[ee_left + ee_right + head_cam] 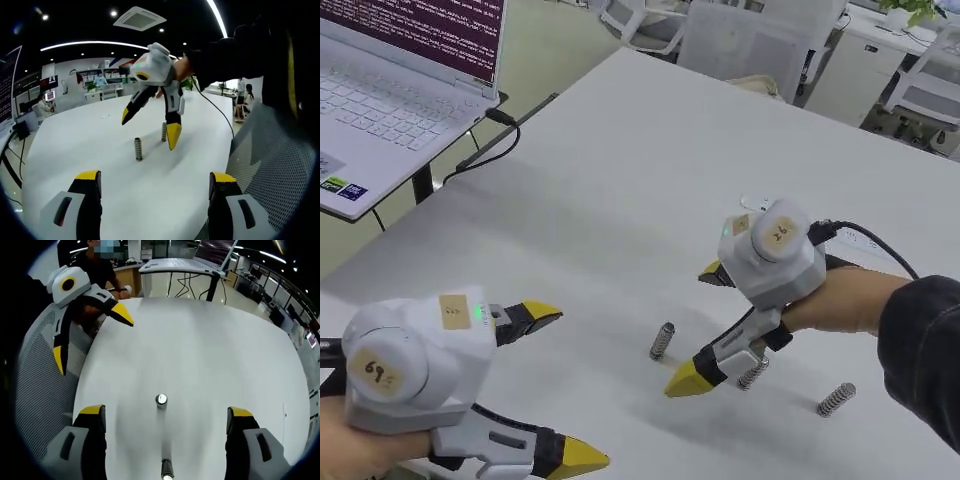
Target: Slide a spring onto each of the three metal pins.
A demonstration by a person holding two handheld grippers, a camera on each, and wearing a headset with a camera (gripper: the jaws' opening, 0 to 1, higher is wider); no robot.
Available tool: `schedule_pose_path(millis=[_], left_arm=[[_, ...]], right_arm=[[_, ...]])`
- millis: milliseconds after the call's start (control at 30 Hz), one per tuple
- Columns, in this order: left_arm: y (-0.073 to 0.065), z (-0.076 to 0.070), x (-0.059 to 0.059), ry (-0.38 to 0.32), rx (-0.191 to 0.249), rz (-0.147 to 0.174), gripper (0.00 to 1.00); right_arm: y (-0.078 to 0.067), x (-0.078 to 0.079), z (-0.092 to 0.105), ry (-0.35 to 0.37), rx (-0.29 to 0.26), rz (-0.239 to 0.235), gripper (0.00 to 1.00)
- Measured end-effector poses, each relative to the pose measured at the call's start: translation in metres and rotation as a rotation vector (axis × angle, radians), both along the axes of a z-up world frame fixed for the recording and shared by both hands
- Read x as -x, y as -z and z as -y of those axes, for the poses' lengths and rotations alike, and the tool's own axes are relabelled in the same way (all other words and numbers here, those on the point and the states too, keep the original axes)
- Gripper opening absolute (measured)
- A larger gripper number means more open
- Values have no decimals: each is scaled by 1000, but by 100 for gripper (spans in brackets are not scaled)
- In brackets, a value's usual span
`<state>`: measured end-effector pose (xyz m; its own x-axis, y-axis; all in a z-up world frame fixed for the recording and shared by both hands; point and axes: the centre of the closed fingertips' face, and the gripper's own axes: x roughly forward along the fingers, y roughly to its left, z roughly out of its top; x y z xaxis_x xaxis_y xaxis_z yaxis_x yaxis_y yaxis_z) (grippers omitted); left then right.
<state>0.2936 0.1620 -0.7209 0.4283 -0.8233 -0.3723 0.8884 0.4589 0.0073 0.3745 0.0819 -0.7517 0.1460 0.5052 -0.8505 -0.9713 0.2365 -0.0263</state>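
At 7 o'clock in the head view the left gripper (575, 388) is held low over the worktop (620, 180). Its fingers are spread wide and nothing is held. Near centre the left spring (662, 341) stands almost upright. Just at its 3 o'clock the right gripper (690, 332) is angled down, fingers wide apart and empty. In the right gripper view this spring (161, 400) is seen end-on, between the fingers and a little ahead. The middle spring (752, 372) is partly hidden behind the lower finger, and the right spring (836, 399) leans at 4 o'clock, well apart. No bare pin can be told from the springs, and whether any spring is already seated cannot be told.

The step in hand is judged to be a grasp of the left spring. It is best taken across the coils at mid-height, with the fingers centred on it first. Pressure should be kept light so the coils are not crushed or flicked away. The axis should be held in line with the pin, and the spring lowered straight.
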Motion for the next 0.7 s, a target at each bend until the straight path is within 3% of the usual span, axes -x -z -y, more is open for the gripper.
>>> schedule_pose_path(millis=[700], left_arm=[[-3, 3, -3, 12, -16, 1, 86]], right_arm=[[-10, -3, 34, 115, -51, 38, 100]])
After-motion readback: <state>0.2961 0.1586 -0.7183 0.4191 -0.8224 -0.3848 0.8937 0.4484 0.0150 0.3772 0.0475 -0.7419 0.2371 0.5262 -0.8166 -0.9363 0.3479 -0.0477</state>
